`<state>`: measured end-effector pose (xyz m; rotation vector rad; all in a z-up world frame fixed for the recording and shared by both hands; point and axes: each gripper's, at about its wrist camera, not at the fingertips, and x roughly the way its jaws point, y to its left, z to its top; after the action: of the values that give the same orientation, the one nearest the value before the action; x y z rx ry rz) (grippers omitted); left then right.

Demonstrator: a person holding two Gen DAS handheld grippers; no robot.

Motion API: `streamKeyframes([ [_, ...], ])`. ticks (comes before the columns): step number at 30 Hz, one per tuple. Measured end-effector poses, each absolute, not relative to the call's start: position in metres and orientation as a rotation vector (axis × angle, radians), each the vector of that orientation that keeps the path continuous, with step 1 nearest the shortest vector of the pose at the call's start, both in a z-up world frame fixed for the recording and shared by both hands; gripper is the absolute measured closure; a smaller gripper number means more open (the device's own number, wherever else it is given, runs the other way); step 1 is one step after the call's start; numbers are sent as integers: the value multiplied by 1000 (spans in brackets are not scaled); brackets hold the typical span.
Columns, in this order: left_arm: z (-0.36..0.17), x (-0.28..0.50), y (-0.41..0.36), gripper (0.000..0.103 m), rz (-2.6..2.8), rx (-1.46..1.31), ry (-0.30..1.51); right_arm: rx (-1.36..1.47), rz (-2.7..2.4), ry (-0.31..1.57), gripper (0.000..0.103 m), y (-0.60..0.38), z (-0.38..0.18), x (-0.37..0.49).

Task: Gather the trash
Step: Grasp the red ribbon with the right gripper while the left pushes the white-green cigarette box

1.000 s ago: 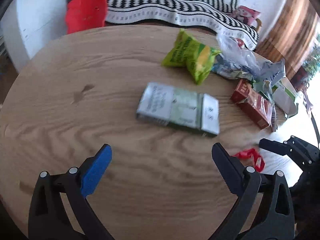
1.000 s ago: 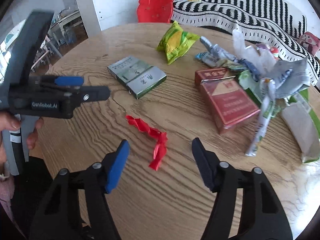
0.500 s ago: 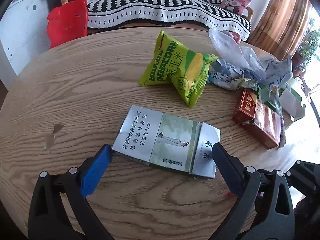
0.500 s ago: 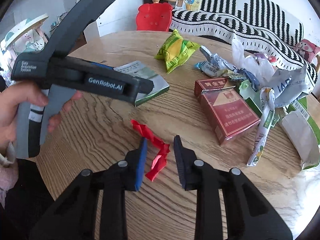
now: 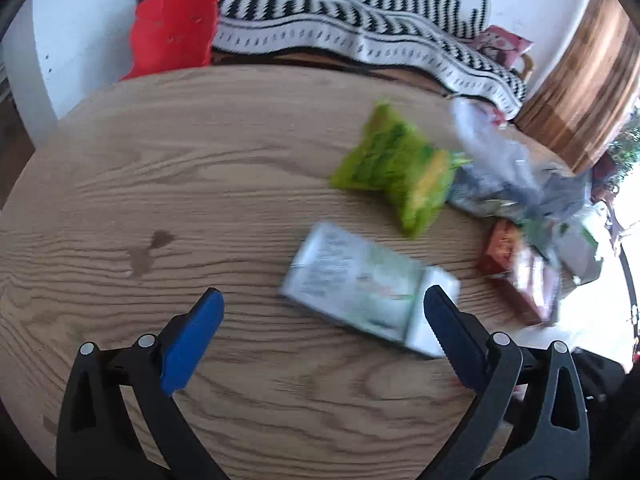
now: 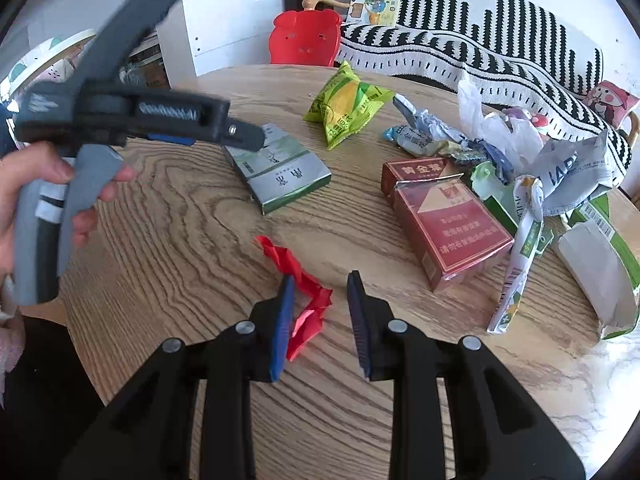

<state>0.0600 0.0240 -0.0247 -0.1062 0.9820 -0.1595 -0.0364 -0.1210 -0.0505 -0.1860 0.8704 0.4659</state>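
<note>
Left wrist view is motion-blurred, so print on the silver-green carton and green snack bag is unreadable, and the trash pile at 3 o'clock is smearing together. The left gripper is hovering over the desk with fingers spread wide, released, the carton lying just ahead toward 1 o'clock. The right gripper is reaching low, fingers partly closed around the red wrapper but apparently not clamping it; the red carton is lying at 2 o'clock.
</note>
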Motion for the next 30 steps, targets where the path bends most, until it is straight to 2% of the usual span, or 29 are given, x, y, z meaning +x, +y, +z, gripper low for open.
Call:
streamKeyframes([
  [7, -33, 76, -45, 6, -176, 37, 1002, -202, 461, 861, 75, -125, -51, -39],
  [13, -41, 85, -40, 6, -115, 54, 1019, -215, 456, 854, 75, -127, -51, -45],
  [21, -43, 54, -10, 6, -89, 155, 1059, -170, 413, 860, 75, -133, -51, -48],
  [27, -35, 47, 9, 6, -101, -22, 1049, -175, 401, 853, 75, -129, -51, -53],
  [30, -38, 52, -3, 6, -79, 8, 1050, -196, 409, 849, 75, -129, -50, -56],
])
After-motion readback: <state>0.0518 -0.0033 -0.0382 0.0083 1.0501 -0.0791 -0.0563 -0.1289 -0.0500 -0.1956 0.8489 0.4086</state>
